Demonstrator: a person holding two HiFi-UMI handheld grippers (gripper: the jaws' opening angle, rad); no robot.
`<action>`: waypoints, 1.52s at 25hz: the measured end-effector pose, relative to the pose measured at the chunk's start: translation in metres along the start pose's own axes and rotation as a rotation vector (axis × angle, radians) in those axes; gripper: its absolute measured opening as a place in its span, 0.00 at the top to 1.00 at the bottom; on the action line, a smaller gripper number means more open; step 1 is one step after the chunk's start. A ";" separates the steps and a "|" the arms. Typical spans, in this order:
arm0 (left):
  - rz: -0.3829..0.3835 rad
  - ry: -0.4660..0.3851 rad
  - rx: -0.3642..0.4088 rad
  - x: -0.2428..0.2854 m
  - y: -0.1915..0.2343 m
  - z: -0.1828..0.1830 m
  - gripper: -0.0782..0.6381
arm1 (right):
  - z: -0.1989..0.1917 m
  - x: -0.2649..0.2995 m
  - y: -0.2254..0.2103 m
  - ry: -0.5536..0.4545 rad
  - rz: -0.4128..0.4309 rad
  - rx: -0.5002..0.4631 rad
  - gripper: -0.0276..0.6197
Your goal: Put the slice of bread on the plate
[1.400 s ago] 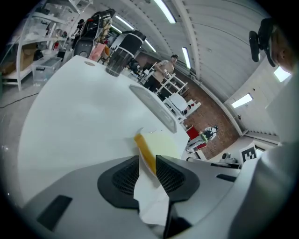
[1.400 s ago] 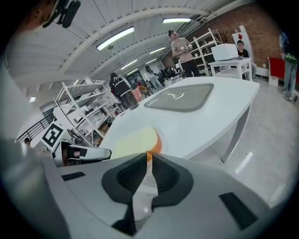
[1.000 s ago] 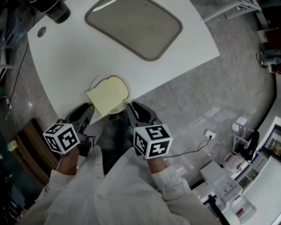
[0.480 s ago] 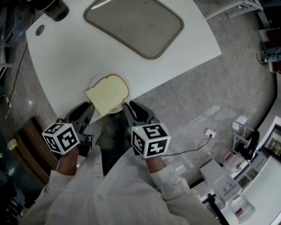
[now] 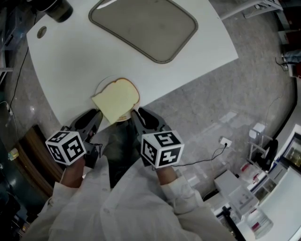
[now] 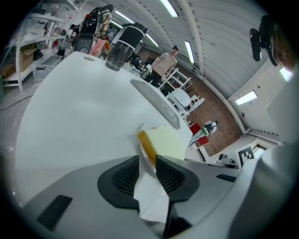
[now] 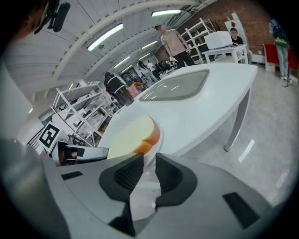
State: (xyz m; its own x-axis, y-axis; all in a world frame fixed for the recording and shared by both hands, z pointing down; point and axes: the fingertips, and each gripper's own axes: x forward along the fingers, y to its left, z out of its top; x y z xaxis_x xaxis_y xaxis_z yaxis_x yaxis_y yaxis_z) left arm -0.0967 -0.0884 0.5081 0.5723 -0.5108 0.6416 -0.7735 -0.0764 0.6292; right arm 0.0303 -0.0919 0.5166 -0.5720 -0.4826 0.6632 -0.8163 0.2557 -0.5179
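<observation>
A slice of bread [image 5: 117,100] with a brown crust lies flat on a small white plate [image 5: 101,87] at the near edge of the white table [image 5: 197,52]. It overhangs the plate toward me. My left gripper [image 5: 95,115] sits at the plate's near-left rim and my right gripper [image 5: 137,114] at its near-right rim. In the left gripper view the bread [image 6: 166,142] lies just beyond the gripper [image 6: 147,163], whose narrow gap is filled by the white rim. The right gripper view shows the same: bread [image 7: 133,135], plate rim [image 7: 158,140], gripper [image 7: 149,165] closed on it.
A grey tray [image 5: 143,26] lies on the far part of the table. A dark cup-like vessel [image 5: 56,9] stands at the far left corner. Grey floor is to the right, with boxes and a cable [image 5: 207,160] at the lower right. People stand far off behind the table.
Almost nothing: the right gripper edged slightly left toward the plate. Bread and plate kept their place on the table.
</observation>
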 end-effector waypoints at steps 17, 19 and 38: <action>-0.061 0.055 -0.123 0.005 -0.001 -0.002 0.76 | -0.001 0.000 0.001 -0.001 0.035 0.011 0.85; -0.067 0.059 -0.129 0.008 -0.003 -0.002 0.76 | -0.001 0.000 0.001 0.002 0.043 0.021 0.85; -0.020 0.050 -0.022 0.006 -0.009 -0.003 0.80 | 0.002 0.000 -0.001 0.042 -0.034 0.005 0.86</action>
State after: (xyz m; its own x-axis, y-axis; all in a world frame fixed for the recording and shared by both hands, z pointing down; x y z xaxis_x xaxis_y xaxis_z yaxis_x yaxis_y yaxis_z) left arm -0.0856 -0.0883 0.5074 0.6011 -0.4654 0.6497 -0.7558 -0.0668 0.6514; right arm 0.0311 -0.0935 0.5161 -0.5466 -0.4558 0.7024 -0.8351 0.2353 -0.4972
